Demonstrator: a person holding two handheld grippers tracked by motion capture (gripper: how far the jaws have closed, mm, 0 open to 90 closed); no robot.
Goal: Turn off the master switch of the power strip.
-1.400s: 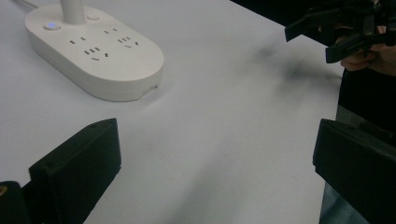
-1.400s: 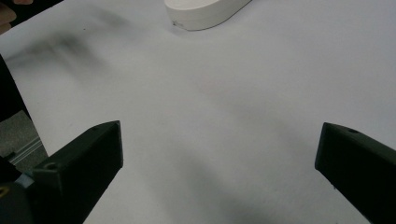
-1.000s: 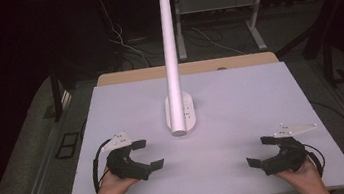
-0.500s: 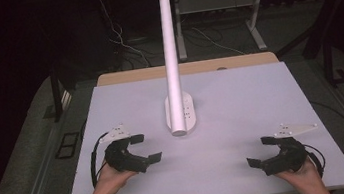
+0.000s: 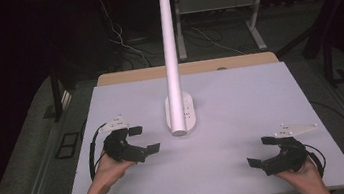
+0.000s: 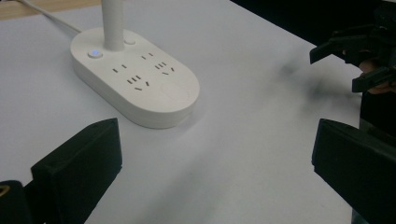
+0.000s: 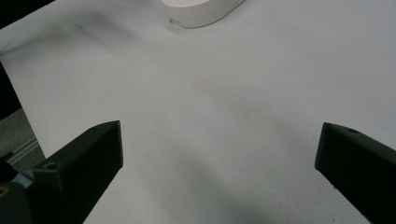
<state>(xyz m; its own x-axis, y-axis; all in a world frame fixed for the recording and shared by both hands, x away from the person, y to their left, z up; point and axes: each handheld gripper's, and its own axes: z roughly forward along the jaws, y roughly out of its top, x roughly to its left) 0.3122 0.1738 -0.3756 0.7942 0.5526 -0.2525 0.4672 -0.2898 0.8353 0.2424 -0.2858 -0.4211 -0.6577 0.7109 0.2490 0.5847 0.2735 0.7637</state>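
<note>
A white oval power strip (image 5: 181,114) with a tall white post (image 5: 170,52) sits mid-table (image 5: 241,98). The left claw (image 5: 140,140) hovers just left of it, jaws wide apart and empty. The right claw (image 5: 263,150) sits well apart near the front right corner, also wide open, holding nothing.

A white table (image 5: 243,118) carries one thing, near its middle: a white oval power strip (image 5: 181,114) lying flat, its sockets facing up and a small blue light (image 6: 95,52) glowing at one end. A white post (image 5: 170,52) rises upright from that end of the strip
</note>
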